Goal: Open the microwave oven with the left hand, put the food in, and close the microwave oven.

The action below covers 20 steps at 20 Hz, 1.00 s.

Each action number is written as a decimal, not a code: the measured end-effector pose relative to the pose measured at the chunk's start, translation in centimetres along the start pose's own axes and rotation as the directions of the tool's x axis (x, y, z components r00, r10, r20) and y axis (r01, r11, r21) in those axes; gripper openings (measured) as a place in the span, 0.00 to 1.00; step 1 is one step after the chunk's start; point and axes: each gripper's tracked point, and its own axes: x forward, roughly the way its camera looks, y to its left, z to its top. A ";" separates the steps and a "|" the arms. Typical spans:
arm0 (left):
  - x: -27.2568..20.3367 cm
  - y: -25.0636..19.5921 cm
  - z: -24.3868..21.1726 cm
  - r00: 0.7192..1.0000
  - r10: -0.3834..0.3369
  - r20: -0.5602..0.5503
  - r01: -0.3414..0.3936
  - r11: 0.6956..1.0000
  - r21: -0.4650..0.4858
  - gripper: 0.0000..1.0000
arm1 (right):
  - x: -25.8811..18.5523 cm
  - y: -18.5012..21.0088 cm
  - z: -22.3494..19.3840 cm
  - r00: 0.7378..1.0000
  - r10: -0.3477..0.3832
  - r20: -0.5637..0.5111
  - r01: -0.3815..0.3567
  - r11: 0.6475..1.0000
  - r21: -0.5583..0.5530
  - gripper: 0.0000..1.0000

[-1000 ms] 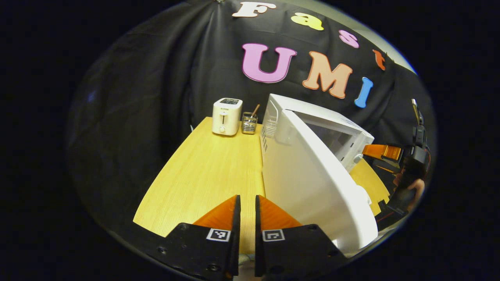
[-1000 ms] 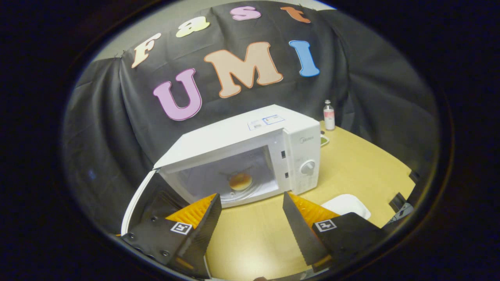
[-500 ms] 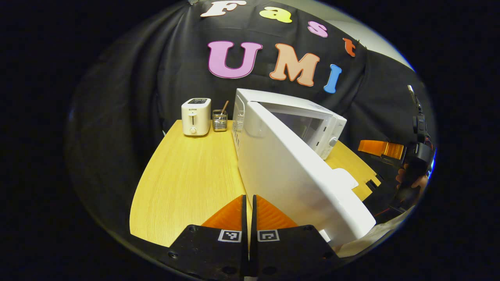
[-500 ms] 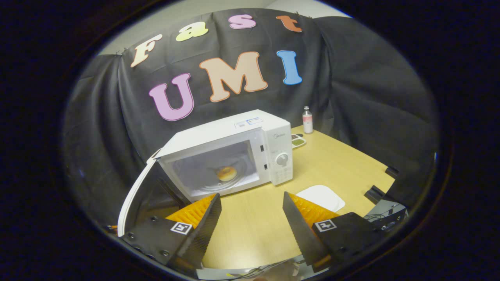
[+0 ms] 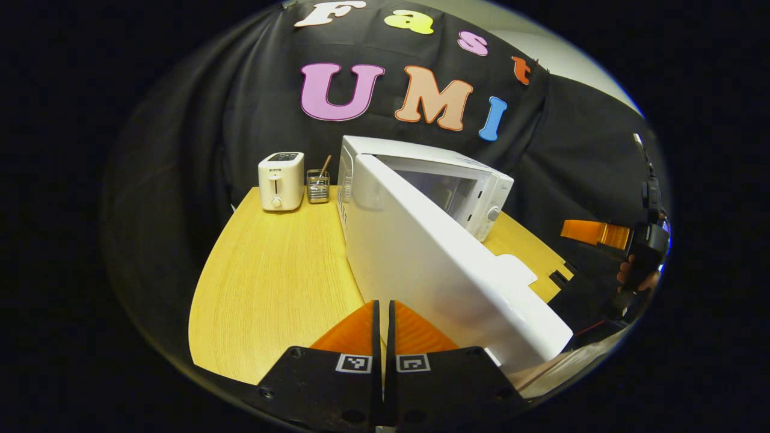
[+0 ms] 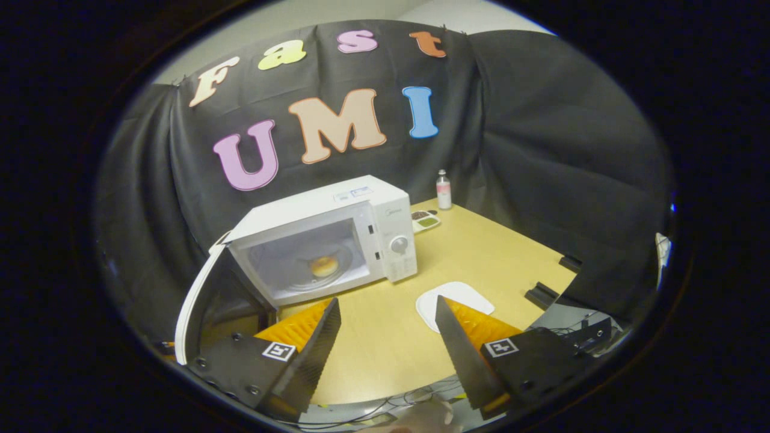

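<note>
Looking along the left gripper view first, I count one microwave oven (image 5: 421,180), one toaster (image 5: 280,180) and one small wire holder (image 5: 317,186) with a stick in it, all on the wooden worktop (image 5: 271,282). The microwave door (image 5: 445,276) stands swung wide open, its outer white face running as a long slab from the hinge near the back toward the near edge, just beside the left claw (image 5: 382,313) on its right. That claw is clenched with its two fingers pressed together and nothing between them. Far off at the right edge, the other claw (image 5: 592,231) is held by a hand (image 5: 637,279), apart from the oven. In the right gripper view there is again one microwave oven (image 6: 325,234), its long axis running left to right across the worktop (image 6: 481,258) and its open cavity facing the camera. One piece of food (image 6: 323,265), round and brownish, sits on the turntable inside. The open door (image 6: 191,300) shows edge-on at the left. Beyond the oven stand one bottle (image 6: 444,189) and one small tray (image 6: 425,220); one white plate (image 6: 454,297) lies nearer. The right claw (image 6: 385,322) is released, fingers spread wide with nothing between them, hovering over the worktop in front of the oven.
</note>
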 end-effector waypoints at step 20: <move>6.8 -9.9 2.7 0.975 0.219 0.026 -0.217 0.974 -0.071 0.01 | 9.1 -14.8 6.4 0.999 0.051 -0.002 -0.051 0.998 -0.031 0.92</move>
